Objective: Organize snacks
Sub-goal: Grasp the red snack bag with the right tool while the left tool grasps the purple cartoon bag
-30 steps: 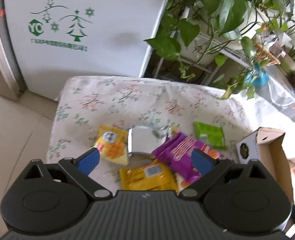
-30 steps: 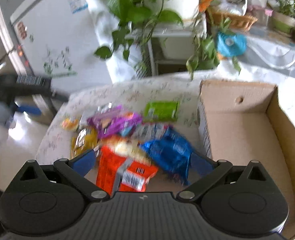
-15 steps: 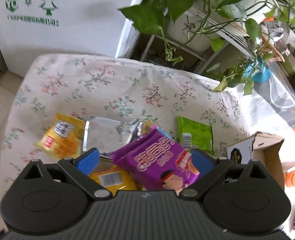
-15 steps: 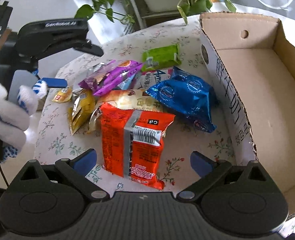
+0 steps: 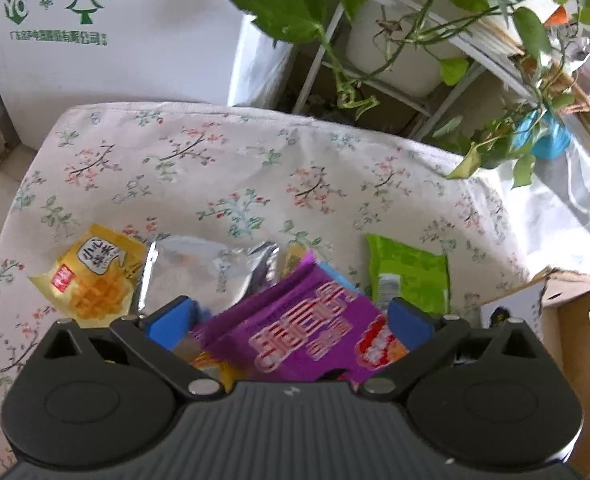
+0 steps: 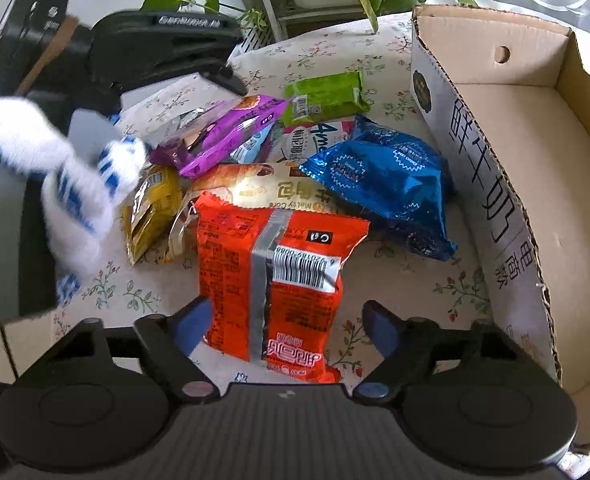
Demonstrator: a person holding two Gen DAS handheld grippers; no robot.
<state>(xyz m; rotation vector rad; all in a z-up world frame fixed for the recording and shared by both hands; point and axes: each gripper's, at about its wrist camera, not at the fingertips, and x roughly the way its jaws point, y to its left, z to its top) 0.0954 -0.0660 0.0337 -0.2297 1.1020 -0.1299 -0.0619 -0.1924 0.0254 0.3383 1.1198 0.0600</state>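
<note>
Both grippers are reaching into the snack pile, so the step in hand looks like a double pick-up. In the right wrist view the right gripper (image 6: pixel 283 322) straddles the lower end of the red snack packet (image 6: pixel 273 276), at bottom centre; its jaws have just been closing, the left pad about at the packet's edge and the right pad clear of it, so nothing is gripped. In the left wrist view the left gripper (image 5: pixel 289 320) has its jaws spread wide, having just been opening, with the purple snack packet (image 5: pixel 307 328) between the pads, untouched as far as can be seen. The cardboard box (image 6: pixel 527 184) lies empty at the right of the frame. Next, each needs to pinch its packet and carry it to the box.
</note>
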